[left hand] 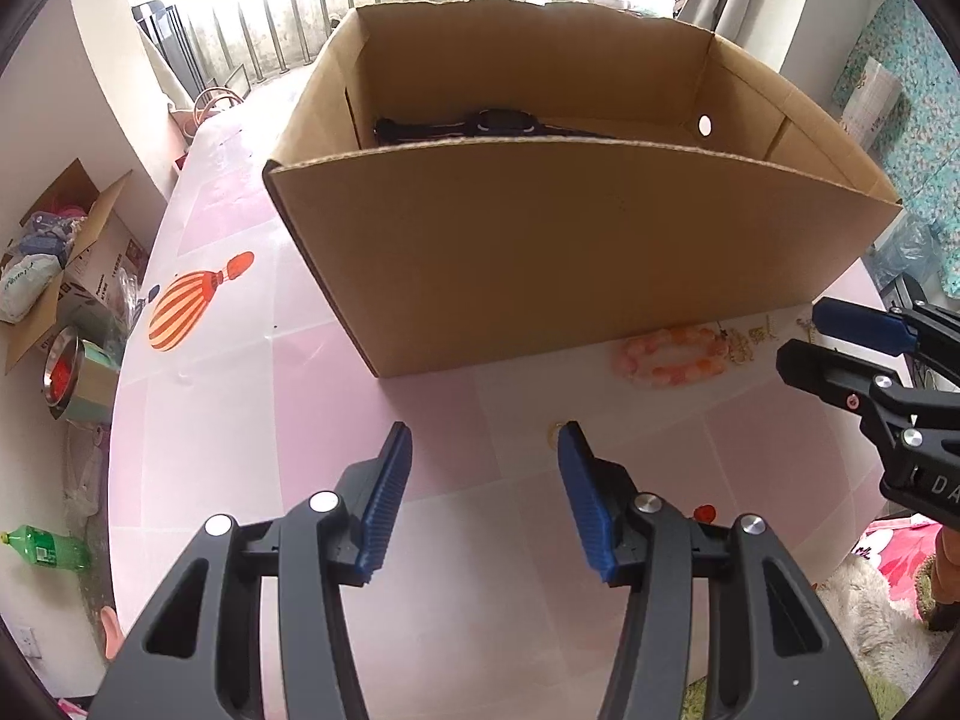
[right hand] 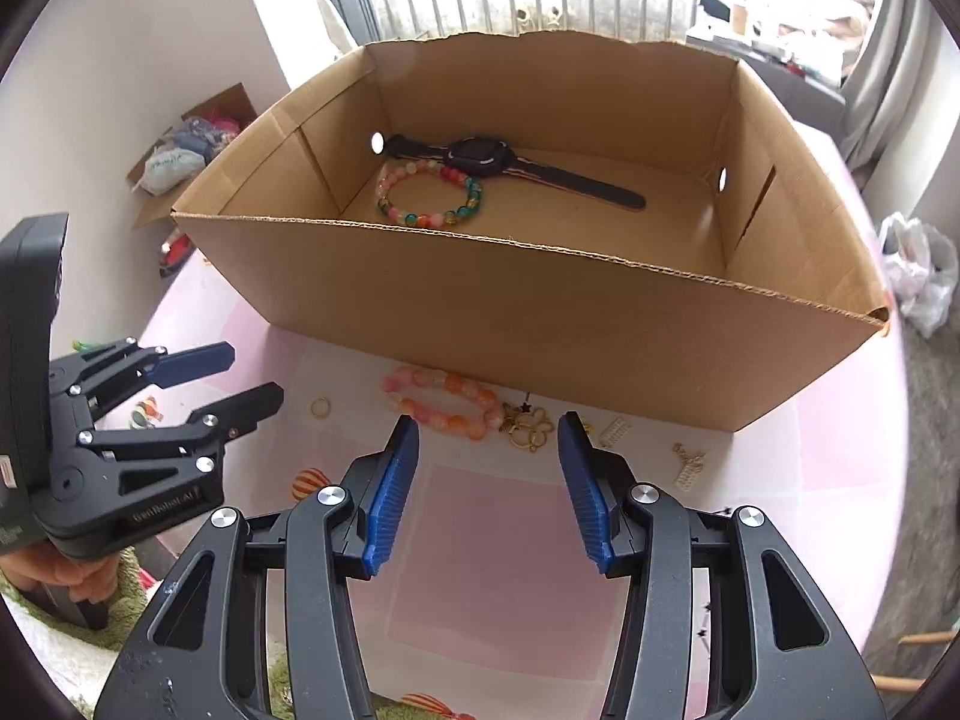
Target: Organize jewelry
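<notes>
The right gripper (right hand: 487, 468) hangs tilted down with its blue ribbed pads spread and nothing between them. Just beyond its tips, touching neither pad, lies the pink and orange beaded bracelet (right hand: 444, 403), with a gold openwork flower charm (right hand: 529, 427) at its end, ahead of the gap and towards the right pad. A small gold ring (right hand: 321, 407) sits off to the left of the left pad, and a pale beaded strip (right hand: 615, 432) and a small gold and white pendant (right hand: 689, 463) lie beyond the right pad. All rest on the pink checked tablecloth (right hand: 480, 570), close against the near wall of the open brown cardboard box (right hand: 540, 324), probably so each piece needs only a short lift over the rim.

Inside the box, well ahead of the jaws, a multicoloured bead bracelet (right hand: 429, 192) and a black wristwatch (right hand: 498, 165) already lie on the floor.

The left gripper (left hand: 485, 450) also stands spread and empty, the ring just by its right pad's tip.
</notes>
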The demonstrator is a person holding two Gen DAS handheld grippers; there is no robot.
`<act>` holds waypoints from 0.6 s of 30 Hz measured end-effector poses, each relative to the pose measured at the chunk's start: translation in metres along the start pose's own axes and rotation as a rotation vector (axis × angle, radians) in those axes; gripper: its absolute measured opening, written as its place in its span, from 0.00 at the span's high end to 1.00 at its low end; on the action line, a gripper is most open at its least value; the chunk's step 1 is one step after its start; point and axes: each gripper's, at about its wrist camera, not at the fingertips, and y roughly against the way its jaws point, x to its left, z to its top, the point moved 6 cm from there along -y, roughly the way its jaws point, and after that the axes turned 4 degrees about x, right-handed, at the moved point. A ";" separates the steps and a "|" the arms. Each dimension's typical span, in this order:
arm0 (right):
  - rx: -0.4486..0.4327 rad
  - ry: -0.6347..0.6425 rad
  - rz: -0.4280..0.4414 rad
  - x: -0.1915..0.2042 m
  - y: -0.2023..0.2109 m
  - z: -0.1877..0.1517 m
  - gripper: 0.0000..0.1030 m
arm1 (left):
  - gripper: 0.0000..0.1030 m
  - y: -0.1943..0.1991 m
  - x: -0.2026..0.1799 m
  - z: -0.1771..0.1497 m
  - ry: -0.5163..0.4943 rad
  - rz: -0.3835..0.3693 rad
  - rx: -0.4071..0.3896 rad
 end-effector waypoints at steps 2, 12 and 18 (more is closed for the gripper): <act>-0.003 -0.018 0.026 0.002 -0.001 0.000 0.55 | 0.52 -0.004 0.007 0.000 -0.007 0.002 0.005; -0.018 -0.034 0.031 0.006 -0.005 0.004 0.55 | 0.52 -0.003 0.007 -0.008 -0.040 0.021 0.024; 0.002 0.008 -0.001 0.006 -0.005 0.005 0.54 | 0.52 -0.002 0.008 -0.009 -0.005 0.019 0.013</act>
